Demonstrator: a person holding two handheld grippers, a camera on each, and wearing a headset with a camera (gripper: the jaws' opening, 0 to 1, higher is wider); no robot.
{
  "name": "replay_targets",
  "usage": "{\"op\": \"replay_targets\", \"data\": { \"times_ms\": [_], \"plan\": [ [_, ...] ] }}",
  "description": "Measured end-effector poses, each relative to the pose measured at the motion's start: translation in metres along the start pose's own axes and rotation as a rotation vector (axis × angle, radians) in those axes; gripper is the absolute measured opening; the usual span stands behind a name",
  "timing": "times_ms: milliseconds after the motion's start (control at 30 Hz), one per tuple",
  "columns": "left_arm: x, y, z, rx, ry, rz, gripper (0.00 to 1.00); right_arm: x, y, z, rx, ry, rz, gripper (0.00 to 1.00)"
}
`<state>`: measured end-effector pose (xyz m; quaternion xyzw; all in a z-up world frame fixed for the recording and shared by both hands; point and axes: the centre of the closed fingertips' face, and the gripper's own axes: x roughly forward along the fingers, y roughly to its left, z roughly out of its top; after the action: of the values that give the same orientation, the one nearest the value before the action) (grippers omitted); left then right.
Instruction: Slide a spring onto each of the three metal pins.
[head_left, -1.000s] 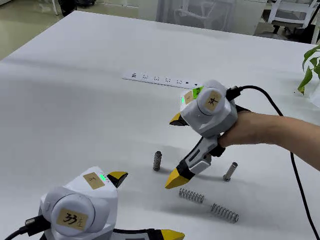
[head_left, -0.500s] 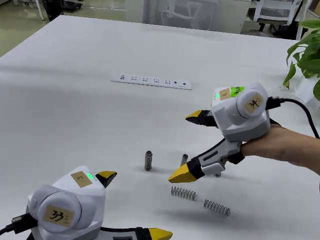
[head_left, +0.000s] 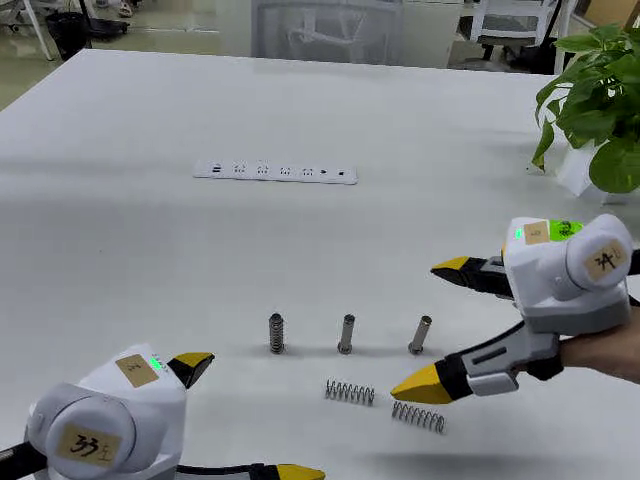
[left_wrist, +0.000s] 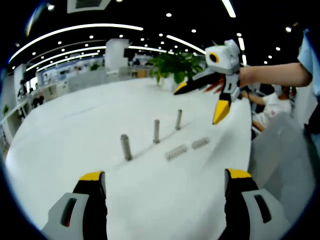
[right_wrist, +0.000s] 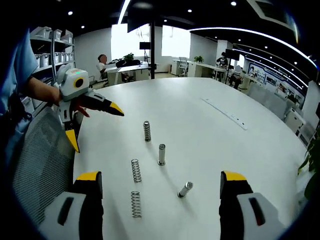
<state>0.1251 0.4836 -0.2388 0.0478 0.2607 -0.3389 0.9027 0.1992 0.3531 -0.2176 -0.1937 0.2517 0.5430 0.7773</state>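
While my left gripper (head_left: 247, 415) and right gripper (head_left: 433, 326) gape empty, two pins (head_left: 346, 334) wait bare.
Low in the middle, one spring (head_left: 277, 336) sits on the leftmost pin (head_left: 276, 318); two loose springs (head_left: 350, 392) lie just below. The rightmost pin (head_left: 420, 335) looks tilted, so my bump could tip it.

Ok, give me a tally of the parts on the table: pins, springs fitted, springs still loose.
Metal pins: 3, the left pin, middle pin and right pin of the row in the head view
Springs fitted: 1, the fitted spring on the left pin
Springs loose: 2, the first loose spring and second loose spring, lying flat
Total: 6 parts
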Motion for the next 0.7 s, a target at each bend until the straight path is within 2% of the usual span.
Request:
{"op": "replay_targets", "data": {
  "times_ms": [100,133,200,300,633,700],
  "plan": [
    [0.0,0.002,0.0,0.003,0.003,0.002,1.0,-0.009,0.003,-0.014,0.03,0.003,-0.02,0.99],
    [0.0,0.003,0.0,0.004,0.004,0.005,1.0,-0.013,0.002,-0.019,0.041,-0.004,-0.041,0.99],
    [0.0,0.005,0.0,0.005,0.008,0.005,1.0,-0.018,0.005,-0.025,0.069,-0.017,-0.046,0.99],
    [0.0,0.007,-0.001,0.014,0.015,0.005,1.0,-0.026,0.007,-0.039,0.099,-0.009,-0.064,0.99],
    [-0.003,0.011,-0.003,0.025,0.031,0.01,1.0,-0.048,0.011,-0.058,0.16,-0.026,-0.118,0.99],
    [-0.003,0.011,-0.004,0.028,0.035,0.011,1.0,-0.053,0.01,-0.06,0.166,-0.032,-0.143,0.99]
  ]
}}
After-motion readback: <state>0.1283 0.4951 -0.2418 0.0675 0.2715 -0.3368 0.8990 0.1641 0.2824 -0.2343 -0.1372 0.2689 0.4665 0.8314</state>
